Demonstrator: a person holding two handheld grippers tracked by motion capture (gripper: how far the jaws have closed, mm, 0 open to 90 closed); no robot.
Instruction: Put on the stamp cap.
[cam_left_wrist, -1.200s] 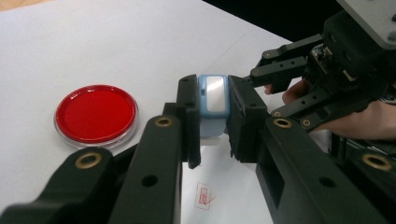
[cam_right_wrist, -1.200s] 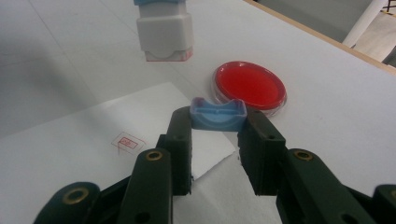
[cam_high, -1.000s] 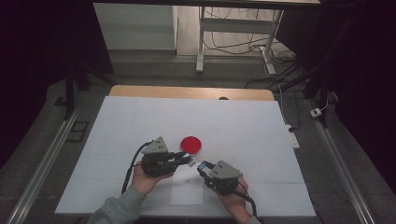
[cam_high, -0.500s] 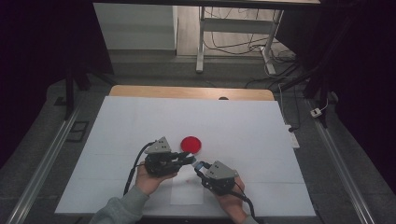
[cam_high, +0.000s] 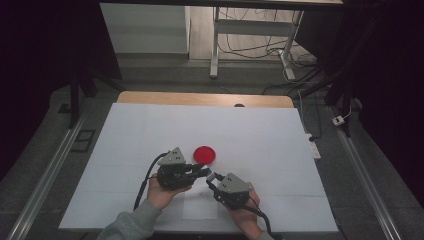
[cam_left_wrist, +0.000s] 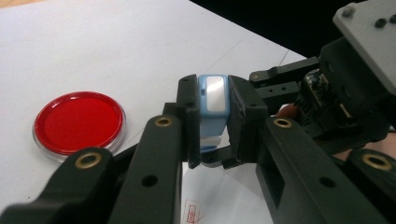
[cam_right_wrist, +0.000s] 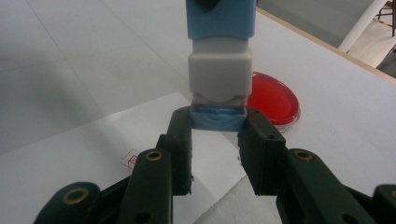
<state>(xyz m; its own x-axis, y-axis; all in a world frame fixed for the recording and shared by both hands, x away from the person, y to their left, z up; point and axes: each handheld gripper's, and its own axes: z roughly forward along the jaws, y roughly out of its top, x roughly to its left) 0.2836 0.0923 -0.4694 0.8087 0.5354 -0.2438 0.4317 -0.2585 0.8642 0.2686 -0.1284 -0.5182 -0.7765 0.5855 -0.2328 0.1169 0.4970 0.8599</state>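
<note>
While the left hand-held gripper (cam_left_wrist: 212, 123) clamps the blue stamp (cam_left_wrist: 212, 100) beside the red dish (cam_left_wrist: 78, 123), the right hand-held gripper (cam_right_wrist: 215, 135), pinching its cap (cam_right_wrist: 217, 115), should pull straight off.

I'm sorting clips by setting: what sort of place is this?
Probably a lab or workshop bench set up for recording. A white-covered table stands on a bare floor with loose cables and metal frame legs behind, and dark curtains at the sides.

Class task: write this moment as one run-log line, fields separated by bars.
left claw: shut on small blue-and-white plastic stamp | right claw: shut on its blue cap end | round red plastic dish: on white table
</note>
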